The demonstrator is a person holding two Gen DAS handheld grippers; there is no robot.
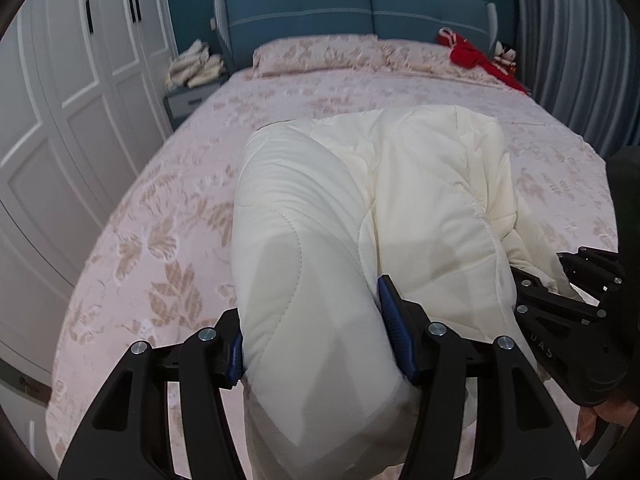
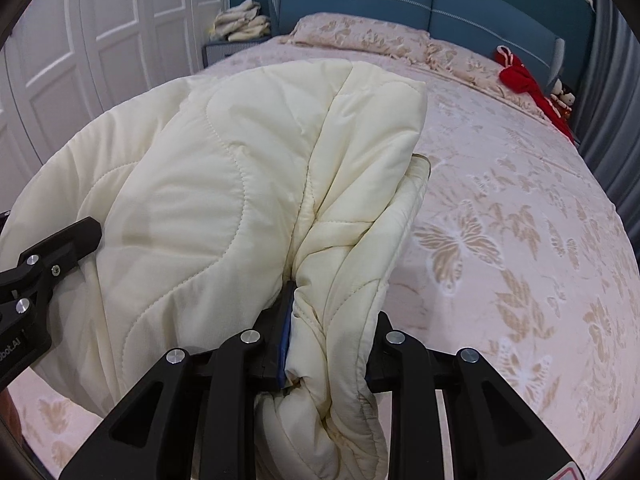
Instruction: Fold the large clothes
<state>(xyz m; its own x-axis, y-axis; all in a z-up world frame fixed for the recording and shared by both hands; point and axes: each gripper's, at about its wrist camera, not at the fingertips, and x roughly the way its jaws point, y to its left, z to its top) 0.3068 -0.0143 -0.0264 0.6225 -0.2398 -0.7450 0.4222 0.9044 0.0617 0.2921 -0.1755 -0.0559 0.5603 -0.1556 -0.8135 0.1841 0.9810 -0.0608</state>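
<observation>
Pink leaf-patterned bed carries the cream quilted coat, draped from its near edge toward the middle. Bunched padding is pinched by the left gripper and right gripper, so a fold can be laid evenly.
</observation>
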